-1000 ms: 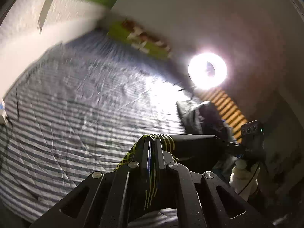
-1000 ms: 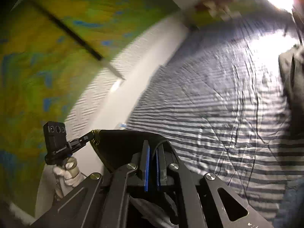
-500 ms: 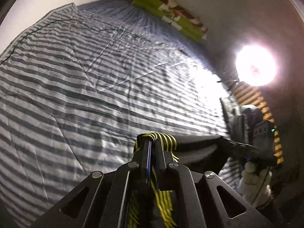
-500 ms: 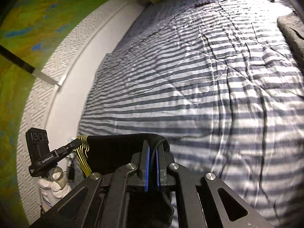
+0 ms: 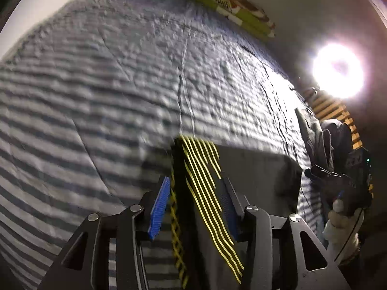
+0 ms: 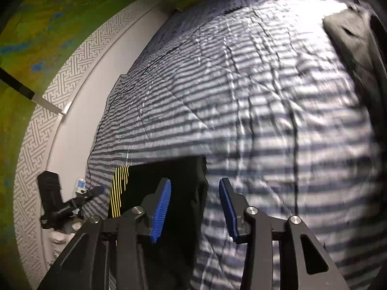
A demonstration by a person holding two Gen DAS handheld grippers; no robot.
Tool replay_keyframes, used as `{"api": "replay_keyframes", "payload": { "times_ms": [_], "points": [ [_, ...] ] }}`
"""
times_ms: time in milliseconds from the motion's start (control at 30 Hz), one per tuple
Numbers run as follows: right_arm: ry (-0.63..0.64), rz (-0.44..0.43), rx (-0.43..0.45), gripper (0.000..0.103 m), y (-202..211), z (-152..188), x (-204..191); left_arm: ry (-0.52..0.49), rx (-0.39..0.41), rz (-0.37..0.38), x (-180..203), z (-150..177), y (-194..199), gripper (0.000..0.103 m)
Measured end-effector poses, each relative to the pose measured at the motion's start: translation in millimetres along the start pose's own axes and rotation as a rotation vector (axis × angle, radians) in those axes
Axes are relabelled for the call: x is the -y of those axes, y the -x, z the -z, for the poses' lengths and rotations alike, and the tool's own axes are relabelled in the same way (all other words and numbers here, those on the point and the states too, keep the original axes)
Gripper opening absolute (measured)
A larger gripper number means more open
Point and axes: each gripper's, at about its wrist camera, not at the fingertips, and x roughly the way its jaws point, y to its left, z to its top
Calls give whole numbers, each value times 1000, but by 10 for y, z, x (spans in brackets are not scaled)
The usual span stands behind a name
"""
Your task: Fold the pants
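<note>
Jaws just opened, pants (image 5: 254, 169) edge between, striped bedspread (image 6: 266, 96) beyond

The pants (image 5: 254, 176) are black, with a band of thin yellow stripes (image 5: 200, 169) running down one side seam, and they lie on the striped bed cover (image 5: 108, 96) near its close edge. Their top edge lies fairly straight across the cover, and the cloth looks mostly flat, with a darker fold along the edge away from the stripes. In the right wrist view the yellow stripes sit at the pants' (image 6: 167, 174) left edge.
</note>
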Motion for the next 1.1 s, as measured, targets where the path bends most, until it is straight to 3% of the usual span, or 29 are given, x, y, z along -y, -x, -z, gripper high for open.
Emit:
{"api": "replay_keyframes", "payload": {
  "times_ms": [233, 367, 500, 567, 633, 667, 867, 1100],
  "points": [
    [-4, -41, -68, 40, -239, 273, 25, 39, -30, -12, -70, 154, -239, 53],
    [14, -20, -67, 40, -435, 300, -62, 55, -25, -11, -79, 135, -304, 53],
    [31, -30, -53, 40, -596, 309, -133, 7, -20, -30, 35, 136, -423, 51],
    [60, -22, -50, 38, -630, 307, -202, -32, -27, -61, 85, 136, -448, 25],
    [84, -16, -77, 15, -701, 322, -260, -45, -20, -85, 137, 138, -493, 10],
    [96, -1, -82, 12, -739, 338, -284, -44, -17, -85, 156, 138, -500, 8],
    [153, 12, -31, 7, -635, 361, -495, -85, 56, -132, 274, 153, -334, 6],
    [295, -5, 55, 7, -513, 206, -1075, -86, 155, -171, 190, -66, 163, 6]
  ]
}}
